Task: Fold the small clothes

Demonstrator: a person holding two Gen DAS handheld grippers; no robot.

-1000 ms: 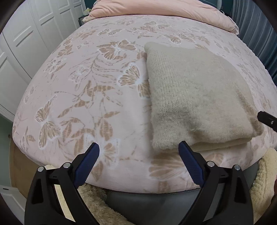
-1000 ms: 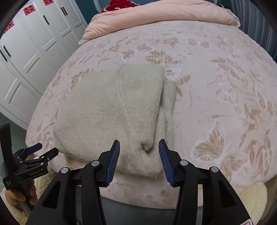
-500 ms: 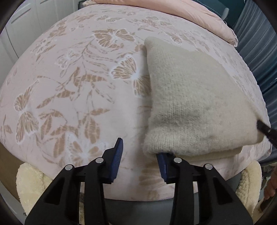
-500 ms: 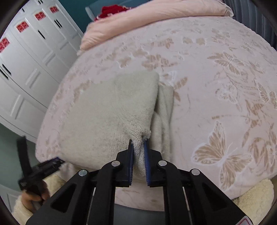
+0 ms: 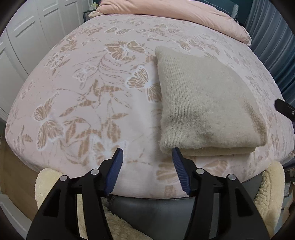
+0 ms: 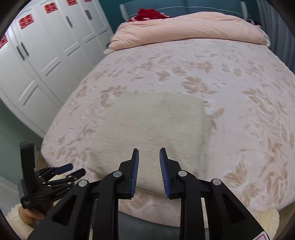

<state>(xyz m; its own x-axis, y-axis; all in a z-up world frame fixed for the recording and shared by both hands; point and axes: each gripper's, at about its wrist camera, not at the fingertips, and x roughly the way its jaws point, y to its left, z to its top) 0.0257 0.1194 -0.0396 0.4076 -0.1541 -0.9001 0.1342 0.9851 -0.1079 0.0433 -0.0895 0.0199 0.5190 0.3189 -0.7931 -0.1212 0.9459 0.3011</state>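
Observation:
A beige knit garment (image 5: pixel 204 103) lies folded in a thick stack on the pink floral bed, near its front edge. It also shows in the right wrist view (image 6: pixel 153 129), blurred. My left gripper (image 5: pixel 147 151) is open and empty, its right fingertip just at the stack's front left corner. My right gripper (image 6: pixel 149 153) is open and empty, a little above and in front of the stack's near edge. The left gripper also shows at the lower left of the right wrist view (image 6: pixel 73 169).
The pink butterfly-print bedspread (image 5: pixel 83 92) covers the bed. A pink duvet (image 6: pixel 184 27) lies across the far end with a red item (image 6: pixel 147 13) behind it. White wardrobe doors (image 6: pixel 36 61) stand to the left. Cream fleece sleeves (image 5: pixel 271 186) show at the bottom.
Half a second ago both grippers had closed on the garment's front edge. Now both have opened, let go and pulled back. The garment lies flatter and squarer.

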